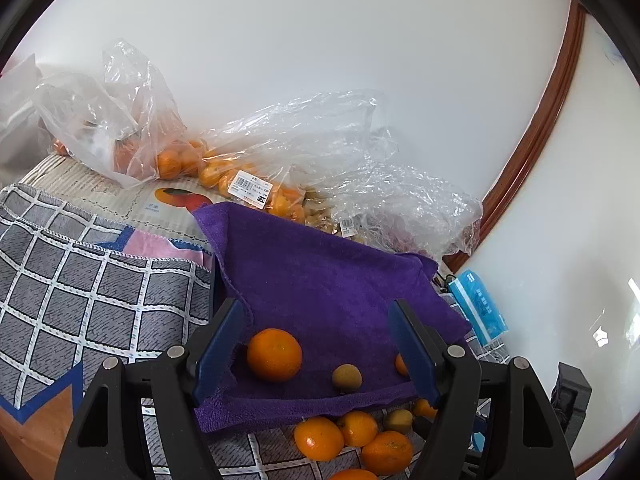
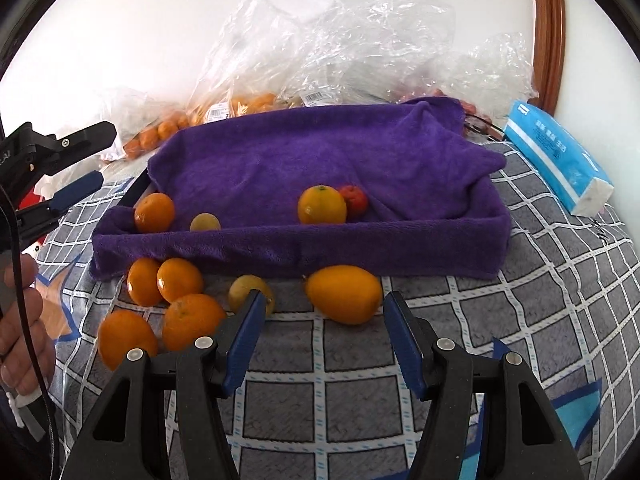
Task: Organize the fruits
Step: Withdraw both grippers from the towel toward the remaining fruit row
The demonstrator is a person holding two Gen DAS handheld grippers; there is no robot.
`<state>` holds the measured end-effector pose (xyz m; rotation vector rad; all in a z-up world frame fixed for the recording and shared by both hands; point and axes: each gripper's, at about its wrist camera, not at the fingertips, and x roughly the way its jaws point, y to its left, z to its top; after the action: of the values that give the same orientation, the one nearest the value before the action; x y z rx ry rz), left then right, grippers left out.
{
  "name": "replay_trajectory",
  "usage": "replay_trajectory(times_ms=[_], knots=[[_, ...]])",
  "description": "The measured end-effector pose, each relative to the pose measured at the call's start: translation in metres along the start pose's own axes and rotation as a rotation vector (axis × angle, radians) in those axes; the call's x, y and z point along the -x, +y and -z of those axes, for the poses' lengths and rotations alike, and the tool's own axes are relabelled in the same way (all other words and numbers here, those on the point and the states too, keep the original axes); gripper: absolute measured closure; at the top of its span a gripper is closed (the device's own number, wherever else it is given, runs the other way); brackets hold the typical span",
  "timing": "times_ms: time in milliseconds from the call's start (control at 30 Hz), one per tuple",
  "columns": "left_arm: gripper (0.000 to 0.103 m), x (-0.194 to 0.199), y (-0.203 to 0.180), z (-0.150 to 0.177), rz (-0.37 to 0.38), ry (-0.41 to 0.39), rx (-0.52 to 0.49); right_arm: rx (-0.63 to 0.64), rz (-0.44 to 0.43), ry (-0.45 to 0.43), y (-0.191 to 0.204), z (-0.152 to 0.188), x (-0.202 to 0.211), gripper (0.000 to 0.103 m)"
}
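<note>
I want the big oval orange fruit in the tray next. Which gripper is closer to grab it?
The right gripper. Its open jaws point at the oval fruit just ahead on the checked cloth. The left gripper hovers open over the purple-lined tray.

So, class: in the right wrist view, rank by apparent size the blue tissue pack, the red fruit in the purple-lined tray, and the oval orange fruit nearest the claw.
1. Blue tissue pack
2. Oval orange fruit, though nearness to the camera enlarges it
3. Red fruit, partly hidden
</note>
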<state>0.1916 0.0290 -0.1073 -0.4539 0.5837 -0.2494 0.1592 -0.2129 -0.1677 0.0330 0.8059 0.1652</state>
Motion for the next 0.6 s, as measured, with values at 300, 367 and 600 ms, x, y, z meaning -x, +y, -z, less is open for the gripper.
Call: replay_trajectory(times_ms=[300,367,600], knots=[[0.029,-0.002,0.010,-0.002,0.019,0.016,0.059,-0.010,0.015,-0.021,0.000,-0.006,-0.001,0.050],[0.029,-0.003,0.011,-0.002,0.014,0.019,0.065,-0.023,0.007,-0.004,-0.003,-0.005,-0.004,0.060],[0.029,-0.003,0.015,-0.002,0.030,0.028,0.095,-0.059,-0.012,-0.018,-0.009,-0.004,-0.001,0.061]])
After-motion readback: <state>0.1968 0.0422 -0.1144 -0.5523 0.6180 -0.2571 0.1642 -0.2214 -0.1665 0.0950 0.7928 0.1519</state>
